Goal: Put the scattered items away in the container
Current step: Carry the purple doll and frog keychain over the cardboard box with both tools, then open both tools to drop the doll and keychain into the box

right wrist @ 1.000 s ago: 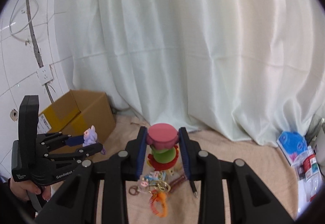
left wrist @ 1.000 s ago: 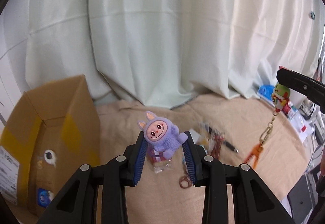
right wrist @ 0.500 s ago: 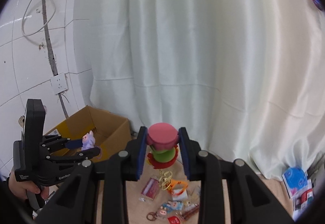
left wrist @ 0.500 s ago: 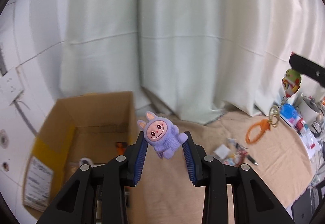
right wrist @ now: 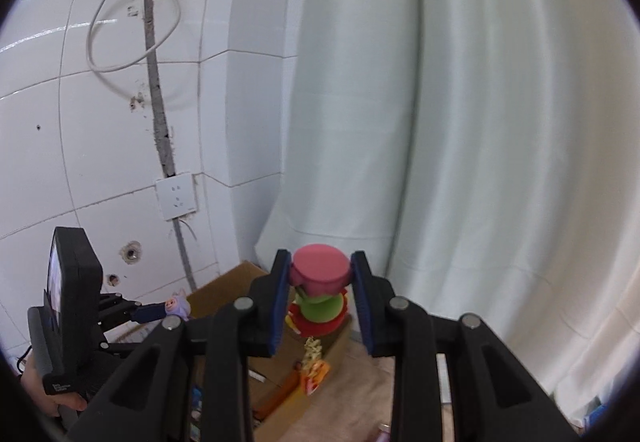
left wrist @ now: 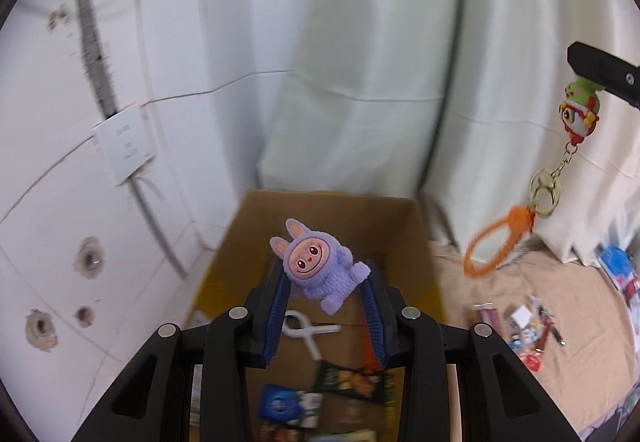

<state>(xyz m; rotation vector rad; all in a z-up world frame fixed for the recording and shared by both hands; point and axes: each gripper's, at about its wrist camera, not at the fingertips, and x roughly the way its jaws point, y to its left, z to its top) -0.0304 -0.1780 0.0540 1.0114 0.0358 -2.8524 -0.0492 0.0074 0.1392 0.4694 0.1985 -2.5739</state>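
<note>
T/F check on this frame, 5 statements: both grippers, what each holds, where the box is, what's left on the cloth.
1. The left gripper holds a purple plush toy. True.
2. The plush toy is lying on the floor of the cardboard box. False: it is held between the fingers above the open box.
3. The right gripper is empty. False: it is shut on a keychain figure with an orange loop dangling.
4. Small items remain on the tan cloth. True.
5. The box is empty. False: packets lie inside.
</note>
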